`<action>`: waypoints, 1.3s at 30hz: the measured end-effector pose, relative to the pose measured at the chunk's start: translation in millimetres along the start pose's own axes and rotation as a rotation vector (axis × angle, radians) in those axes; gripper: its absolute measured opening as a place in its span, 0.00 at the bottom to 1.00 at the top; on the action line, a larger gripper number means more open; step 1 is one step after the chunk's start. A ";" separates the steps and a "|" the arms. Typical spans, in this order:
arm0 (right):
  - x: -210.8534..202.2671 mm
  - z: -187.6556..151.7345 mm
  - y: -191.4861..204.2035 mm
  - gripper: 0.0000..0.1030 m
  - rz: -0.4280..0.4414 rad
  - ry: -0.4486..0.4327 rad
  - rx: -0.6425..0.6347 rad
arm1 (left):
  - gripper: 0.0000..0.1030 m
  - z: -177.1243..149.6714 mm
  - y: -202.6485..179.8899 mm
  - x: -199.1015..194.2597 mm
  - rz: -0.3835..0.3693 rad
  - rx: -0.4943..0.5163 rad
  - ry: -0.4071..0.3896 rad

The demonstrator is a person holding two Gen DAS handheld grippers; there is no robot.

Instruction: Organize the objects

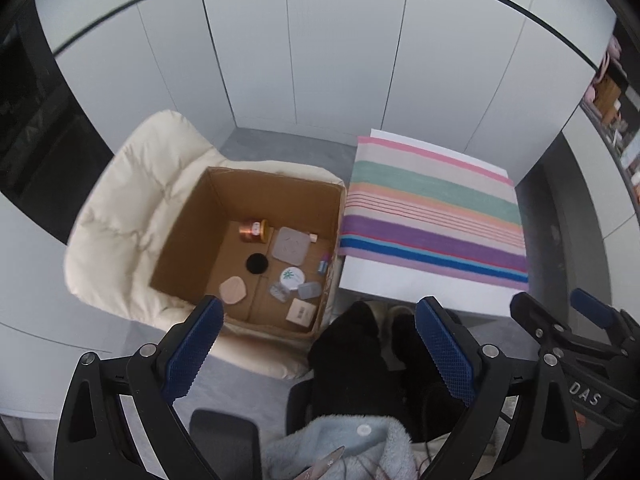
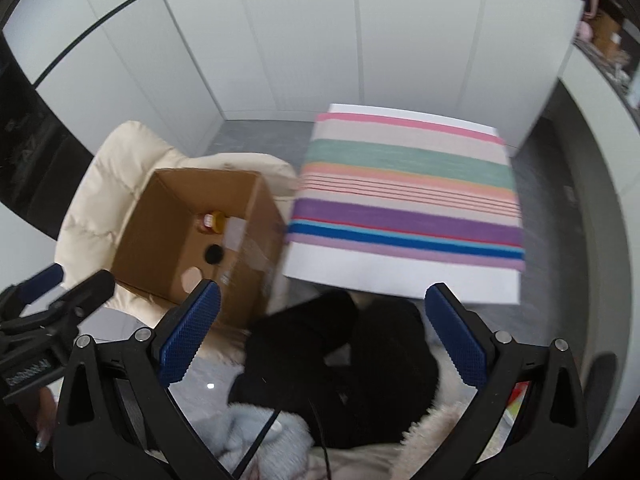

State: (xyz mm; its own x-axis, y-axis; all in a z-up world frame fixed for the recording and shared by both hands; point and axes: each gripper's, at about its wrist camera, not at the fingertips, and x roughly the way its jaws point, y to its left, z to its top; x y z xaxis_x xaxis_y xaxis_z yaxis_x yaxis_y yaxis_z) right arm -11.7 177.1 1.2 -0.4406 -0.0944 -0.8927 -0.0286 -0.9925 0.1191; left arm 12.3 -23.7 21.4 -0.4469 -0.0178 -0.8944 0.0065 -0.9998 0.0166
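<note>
Ahead of the fingers stands a wall (image 1: 320,60) of pale grey panels with thin vertical seams and a dark line curving across the top. Below it lies grey floor (image 1: 280,144). Ahead and left sits a cream padded chair (image 1: 120,216) — ahead and right, a white table (image 2: 400,276) under a striped cloth (image 2: 408,196). Far right, cluttered shelves (image 1: 612,100). Light is soft, even.

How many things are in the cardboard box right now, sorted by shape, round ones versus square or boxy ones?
In the cardboard box, from the left wrist view:
Round or oval: 4 (copper jar, black disc, white tin, peach pad)
Square or boxy: 4 (grey pad, grey case, clear case, beige box)
Small tube: 1
Total: 9
</note>
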 end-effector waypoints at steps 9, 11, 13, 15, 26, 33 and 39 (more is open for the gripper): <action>-55.0 -26.5 -26.4 1.00 -0.038 -0.072 0.035 | 0.95 -22.9 -32.0 -30.2 -0.004 0.093 -0.003; -59.2 -29.5 -27.9 1.00 -0.036 -0.075 0.036 | 0.95 -27.4 -34.5 -30.9 -0.006 0.102 -0.005; -64.0 -33.8 -29.3 1.00 -0.033 -0.083 0.033 | 0.95 -31.0 -34.0 -28.2 -0.018 0.102 0.004; -66.4 -36.6 -27.4 1.00 -0.033 -0.088 0.030 | 0.95 -32.8 -31.9 -25.4 -0.026 0.095 0.014; -63.2 -38.5 -21.8 1.00 -0.018 -0.069 0.017 | 0.95 -33.7 -25.1 -27.8 -0.010 0.080 -0.001; -59.4 -38.4 -21.7 1.00 -0.017 -0.068 0.017 | 0.95 -35.2 -26.5 -27.7 -0.007 0.080 0.001; -57.3 -39.7 -27.1 1.00 -0.012 -0.065 0.024 | 0.95 -36.2 -30.7 -26.9 0.002 0.091 -0.001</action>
State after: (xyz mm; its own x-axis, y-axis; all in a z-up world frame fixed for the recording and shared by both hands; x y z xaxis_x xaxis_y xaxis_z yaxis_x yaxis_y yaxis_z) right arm 49.9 206.3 31.8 -0.4970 -0.0766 -0.8644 -0.0553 -0.9913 0.1196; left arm 56.5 7.4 28.9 -0.4482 -0.0194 -0.8937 -0.0740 -0.9955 0.0588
